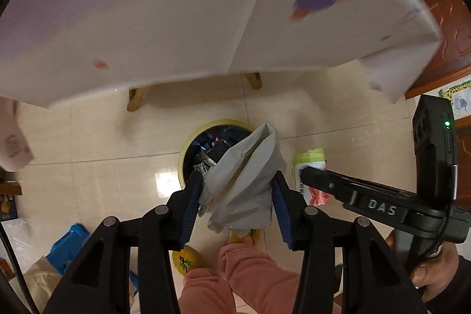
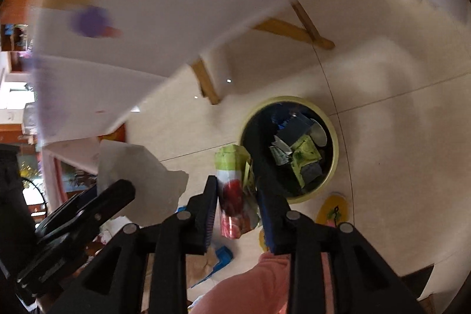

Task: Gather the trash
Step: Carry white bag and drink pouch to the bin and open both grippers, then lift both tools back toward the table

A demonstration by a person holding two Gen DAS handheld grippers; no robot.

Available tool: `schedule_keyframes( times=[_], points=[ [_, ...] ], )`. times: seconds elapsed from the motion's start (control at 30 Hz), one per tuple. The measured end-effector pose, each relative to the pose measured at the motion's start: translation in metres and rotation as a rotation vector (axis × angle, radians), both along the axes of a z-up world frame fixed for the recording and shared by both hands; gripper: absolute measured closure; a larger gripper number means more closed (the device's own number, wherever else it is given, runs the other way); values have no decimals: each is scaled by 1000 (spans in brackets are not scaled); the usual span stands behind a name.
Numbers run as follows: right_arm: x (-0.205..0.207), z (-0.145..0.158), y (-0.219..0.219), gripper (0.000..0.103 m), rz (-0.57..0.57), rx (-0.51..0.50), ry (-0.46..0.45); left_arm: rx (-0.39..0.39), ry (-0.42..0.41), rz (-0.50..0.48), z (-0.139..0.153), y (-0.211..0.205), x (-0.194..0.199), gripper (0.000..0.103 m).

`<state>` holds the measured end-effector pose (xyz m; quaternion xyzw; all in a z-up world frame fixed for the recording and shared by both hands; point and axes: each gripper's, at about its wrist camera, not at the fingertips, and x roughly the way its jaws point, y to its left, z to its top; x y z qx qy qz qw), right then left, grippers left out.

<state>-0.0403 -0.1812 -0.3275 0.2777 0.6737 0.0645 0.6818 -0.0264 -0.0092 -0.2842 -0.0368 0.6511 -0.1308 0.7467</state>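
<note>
My left gripper [image 1: 238,178] is shut on a crumpled grey-white paper [image 1: 250,160], squeezed between its blue pads. It hangs over the near rim of a round bin [image 1: 188,141] with a yellow-green rim, full of wrappers. In the right wrist view my right gripper [image 2: 235,181] stands just left of the bin [image 2: 334,155]. A green, white and red packet [image 2: 232,196] sits upright between its jaws, with a thin gap at the left pad. The paper [image 2: 141,175] and a left finger [image 2: 117,193] show at the left; the packet [image 1: 310,158] and a right finger [image 1: 323,181] show in the left wrist view.
A table under a white cloth [image 1: 147,19] overhangs the scene, its wooden legs [image 1: 135,99] behind the bin. Pink trouser legs [image 1: 250,269] and yellow slippers [image 1: 185,258] stand close below. A blue object [image 1: 67,243] and brown paper lie on the tiled floor at the left.
</note>
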Motion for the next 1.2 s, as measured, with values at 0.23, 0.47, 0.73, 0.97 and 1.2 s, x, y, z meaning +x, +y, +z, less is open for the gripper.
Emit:
schedule_keyframes(
  times=[0.23,0.47,0.73,0.97,1.2],
  points=[
    [8,-85,6,61,-6,-61,64,-5,63,13,-82,2,5,50],
    [9,-113,3,59,-7,-85,88,23,84,14,-113,0,6,29],
    [9,-97,4,57,11,-109,16,22,47,22,-105,2,7,27],
    [5,-45,10,57,60,-149,-75,39,-48,-6,-51,2,-3,27],
    [-7,42,17,57,117,-163,-158,54,-143,-9,38,6,-16,27]
  ],
)
